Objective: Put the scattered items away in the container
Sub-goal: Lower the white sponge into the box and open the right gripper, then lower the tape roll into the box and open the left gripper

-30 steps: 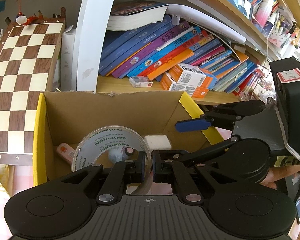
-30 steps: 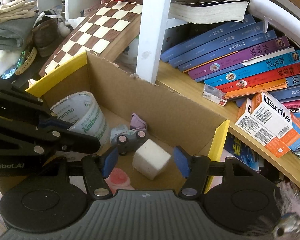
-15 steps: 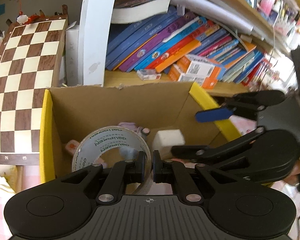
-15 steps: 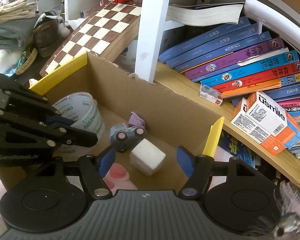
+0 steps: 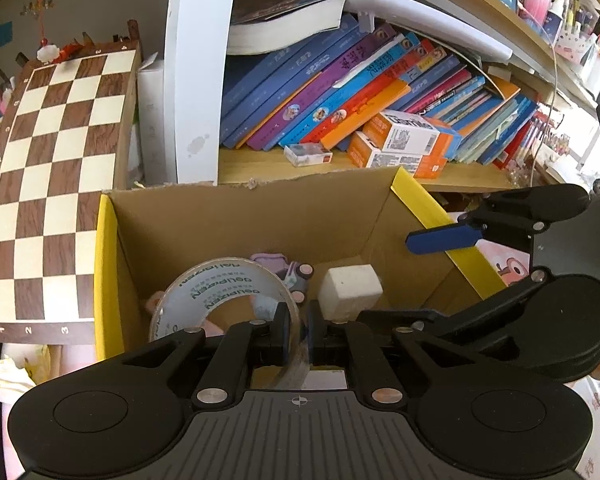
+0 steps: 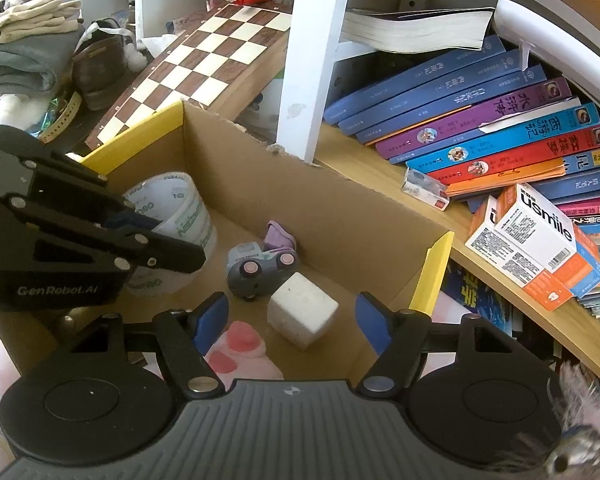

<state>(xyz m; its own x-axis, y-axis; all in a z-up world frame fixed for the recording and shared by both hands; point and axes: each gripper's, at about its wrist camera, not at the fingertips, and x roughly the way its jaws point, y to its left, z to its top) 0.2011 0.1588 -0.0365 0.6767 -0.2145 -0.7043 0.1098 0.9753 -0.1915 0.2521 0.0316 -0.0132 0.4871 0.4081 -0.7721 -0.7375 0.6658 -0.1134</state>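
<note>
Tape roll (image 5: 224,296), clear, green lettering, upright

Left gripper (image 5: 298,330): matte black linkage arms, silver pivot screws, ribbed grey base, crosshair mark. "GenRobot.AI" in white on its side. Right gripper (image 6: 292,312): same black build, blue finger pads (image 6: 370,326), round black side discs.

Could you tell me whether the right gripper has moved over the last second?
Yes: the right gripper has drawn back from the white cube, which lies farther ahead between its open fingers.
</note>
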